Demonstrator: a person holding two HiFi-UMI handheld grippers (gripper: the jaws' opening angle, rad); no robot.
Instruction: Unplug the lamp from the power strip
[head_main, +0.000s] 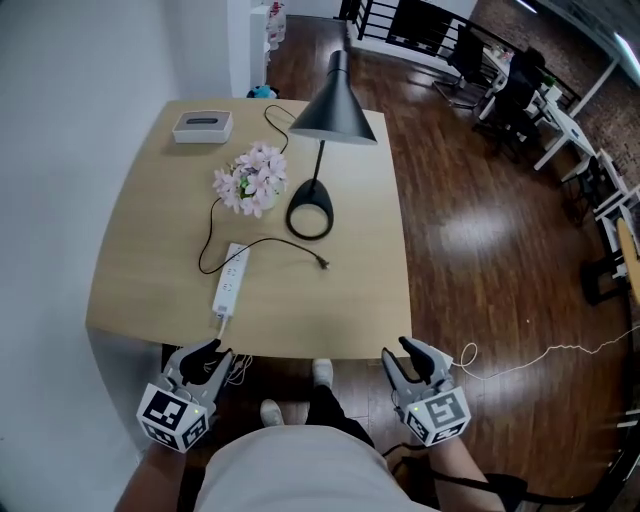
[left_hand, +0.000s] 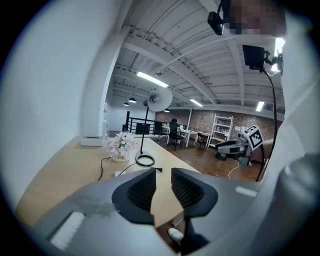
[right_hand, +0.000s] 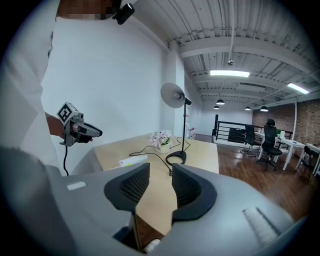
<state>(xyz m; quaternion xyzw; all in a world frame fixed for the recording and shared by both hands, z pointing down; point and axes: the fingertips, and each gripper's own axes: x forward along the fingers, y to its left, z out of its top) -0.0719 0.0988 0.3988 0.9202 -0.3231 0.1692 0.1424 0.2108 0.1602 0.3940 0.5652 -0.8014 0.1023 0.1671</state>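
Observation:
The black lamp (head_main: 332, 110) stands mid-table on its ring base (head_main: 310, 215). Its black cord loops left past the white power strip (head_main: 230, 279) and ends in a plug (head_main: 322, 264) lying loose on the wood, right of the strip and apart from it. My left gripper (head_main: 213, 357) and right gripper (head_main: 400, 360) hang near my body below the table's front edge, both slightly open with nothing between the jaws. In the left gripper view the left gripper (left_hand: 163, 187) faces the lamp base (left_hand: 146, 159). In the right gripper view the right gripper (right_hand: 160, 186) faces the strip (right_hand: 133, 160).
A pot of pink flowers (head_main: 252, 180) sits left of the lamp base, and a white box (head_main: 203, 126) lies at the far left corner of the table (head_main: 150, 260). My shoes (head_main: 320, 372) show under the front edge. A white cord (head_main: 540, 355) trails over the wooden floor at right.

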